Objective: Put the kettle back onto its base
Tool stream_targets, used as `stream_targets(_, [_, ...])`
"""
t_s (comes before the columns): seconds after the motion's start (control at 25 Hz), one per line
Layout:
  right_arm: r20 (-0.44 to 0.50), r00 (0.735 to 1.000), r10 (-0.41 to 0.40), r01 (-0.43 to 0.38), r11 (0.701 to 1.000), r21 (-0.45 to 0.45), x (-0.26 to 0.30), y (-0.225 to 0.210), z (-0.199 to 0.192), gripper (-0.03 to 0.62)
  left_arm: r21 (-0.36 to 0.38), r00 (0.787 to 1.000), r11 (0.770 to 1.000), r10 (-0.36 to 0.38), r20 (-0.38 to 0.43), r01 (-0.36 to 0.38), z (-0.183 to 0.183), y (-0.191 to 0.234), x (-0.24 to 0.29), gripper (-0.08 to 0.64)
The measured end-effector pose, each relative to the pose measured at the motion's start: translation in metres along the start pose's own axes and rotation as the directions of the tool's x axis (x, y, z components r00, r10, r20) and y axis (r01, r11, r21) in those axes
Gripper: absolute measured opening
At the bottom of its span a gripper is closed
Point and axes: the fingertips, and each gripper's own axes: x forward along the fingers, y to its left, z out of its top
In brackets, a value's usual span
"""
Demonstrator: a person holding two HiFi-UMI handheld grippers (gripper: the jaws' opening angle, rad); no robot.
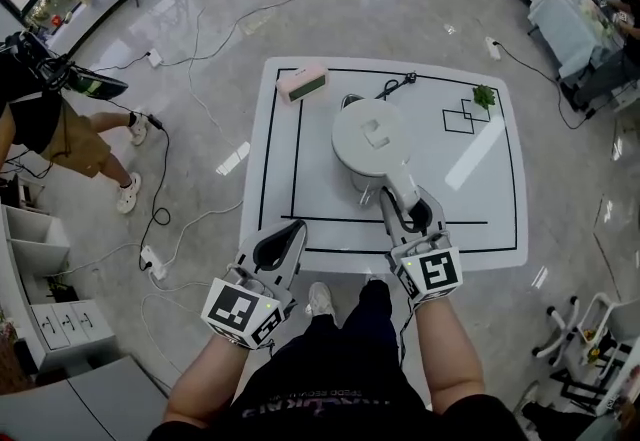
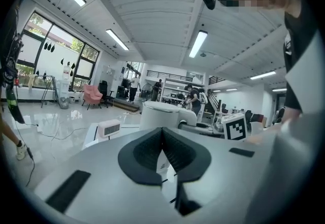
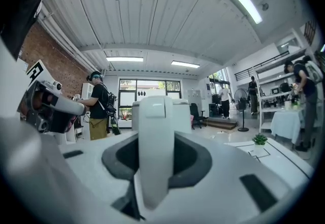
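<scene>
The white kettle (image 1: 370,139) stands in the middle of the white table (image 1: 480,189), inside a black taped outline. My right gripper (image 1: 402,205) is shut on its handle (image 3: 155,152), which fills the gap between the jaws in the right gripper view. A black cord (image 1: 395,86) runs to a dark edge just behind the kettle. The base is otherwise hidden, and I cannot tell whether the kettle rests on it. My left gripper (image 1: 295,227) hovers shut and empty at the table's front edge, left of the kettle (image 2: 160,115).
A pink box (image 1: 303,82) lies at the table's far left. At the far right a small green plant (image 1: 484,96) sits by taped squares. On the floor to the left stands a person (image 1: 60,129), with cables trailing around the table.
</scene>
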Motion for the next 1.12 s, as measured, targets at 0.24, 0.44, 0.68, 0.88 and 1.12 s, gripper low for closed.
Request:
stream_targets(0.24, [-0.070, 0.997, 0.013, -0.012, 1.000, 0.025, -0.008, -0.001, -0.012, 0.189, 0.010, 0.999, 0.999, -0.033, 0.012, 0.032, 0.003, -0.009, 0.003, 0.005])
stream_targets(0.44, [-0.087, 0.996, -0.006, 0.006, 1.000, -0.009, -0.030, 0.001, -0.009, 0.199, 0.015, 0.997, 0.997, -0.075, 0.017, 0.075, 0.001, -0.019, 0.006, 0.005])
stream_targets(0.68, [-0.062, 0.996, -0.062, 0.060, 0.997, -0.039, -0.068, -0.003, 0.010, 0.199, 0.019, 0.987, 0.988, -0.157, 0.023, 0.156, 0.002, -0.043, 0.015, 0.005])
stream_targets(0.88, [-0.033, 0.991, -0.128, 0.127, 0.991, -0.053, -0.096, -0.012, 0.034, 0.199, 0.029, 0.971, 0.971, -0.237, 0.030, 0.236, 0.006, -0.070, 0.025, 0.005])
stream_targets(1.12, [-0.036, 0.985, -0.169, 0.166, 0.983, -0.080, -0.124, -0.025, 0.057, 0.190, 0.039, 0.952, 0.952, -0.304, 0.047, 0.302, 0.018, -0.106, 0.035, 0.005])
